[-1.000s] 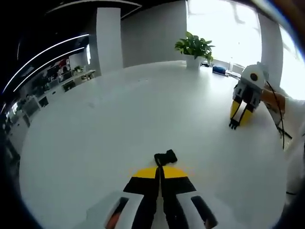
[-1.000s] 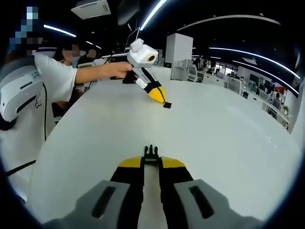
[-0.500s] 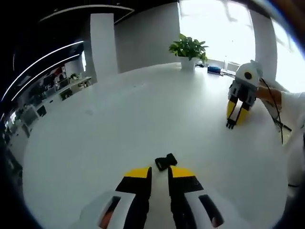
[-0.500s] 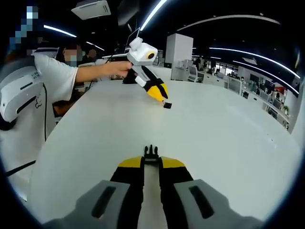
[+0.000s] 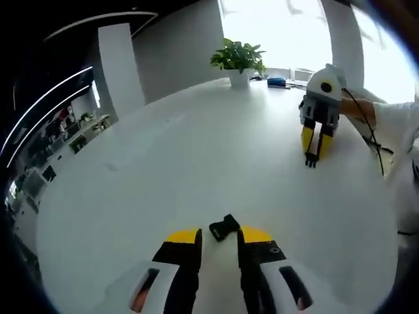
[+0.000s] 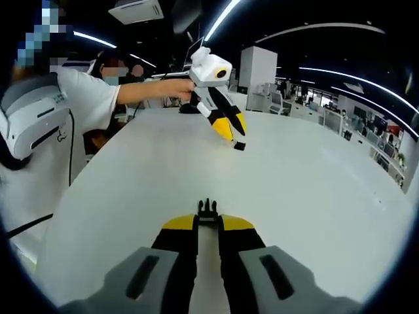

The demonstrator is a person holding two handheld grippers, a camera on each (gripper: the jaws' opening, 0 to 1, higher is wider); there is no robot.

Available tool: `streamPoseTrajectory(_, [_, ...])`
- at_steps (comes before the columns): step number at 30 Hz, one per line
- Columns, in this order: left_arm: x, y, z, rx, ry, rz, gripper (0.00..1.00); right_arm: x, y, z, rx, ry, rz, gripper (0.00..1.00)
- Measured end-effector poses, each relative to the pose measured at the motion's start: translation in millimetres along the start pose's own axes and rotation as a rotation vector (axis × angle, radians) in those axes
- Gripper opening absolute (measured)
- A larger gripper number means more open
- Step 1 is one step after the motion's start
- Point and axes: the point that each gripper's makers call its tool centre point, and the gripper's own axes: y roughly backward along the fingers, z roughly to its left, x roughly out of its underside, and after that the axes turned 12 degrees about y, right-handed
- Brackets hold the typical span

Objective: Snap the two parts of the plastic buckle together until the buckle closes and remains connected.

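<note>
Left tongs [image 5: 218,237]: jaws standing spread, hovering over the white bench [image 5: 163,170]; nothing pinched between them. In the right gripper view the same tongs [image 6: 233,132] are hanging tilted above the bench, tips just above the socket half.
Buckle socket half [image 5: 224,227]: black, lying loose on the bench just ahead of the spread left jaws, between their tips; also showing in the right gripper view [image 6: 239,146].
Right tongs [image 6: 207,221]: jaws pressed close, pinching the pronged buckle half [image 6: 207,209], whose prongs are sticking out beyond the tips.
Separation: the two halves are lying well apart, unconnected.
Background: potted plant [image 5: 237,60] is standing at the far bench edge.
</note>
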Motion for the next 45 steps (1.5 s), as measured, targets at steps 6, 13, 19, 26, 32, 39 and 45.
streamPoseTrajectory(6, [-1.3,-3,-5.4,0.062,0.029,-0.013,0.2,0.0,0,-1,-0.04,-0.03,-0.017,0.11])
streamPoseTrajectory(13, [-1.0,-2,-0.8,0.088,-0.01,0.009,0.2,0.5,-1,-2,-0.066,-0.017,-0.01,0.11])
streamPoseTrajectory(19, [4.8,-5,-2.2,0.088,-0.095,0.072,0.2,0.5,-3,-1,-0.077,-0.01,-0.003,0.11])
streamPoseTrajectory(26, [3.2,-5,-2.4,0.078,-0.172,0.134,0.2,2.0,-3,0,-0.08,-0.011,0.005,0.11])
streamPoseTrajectory(32, [7.7,-4,0.6,0.055,-0.262,0.216,0.2,2.6,-3,0,-0.074,-0.015,0.005,0.11])
streamPoseTrajectory(39, [8.1,-3,0.3,0.031,-0.375,0.269,0.21,3.2,-3,0,-0.075,-0.013,0.011,0.11])
streamPoseTrajectory(45, [9.2,-5,2.1,0.023,-0.447,0.31,0.21,2.7,-3,0,-0.072,-0.012,0.007,0.11])
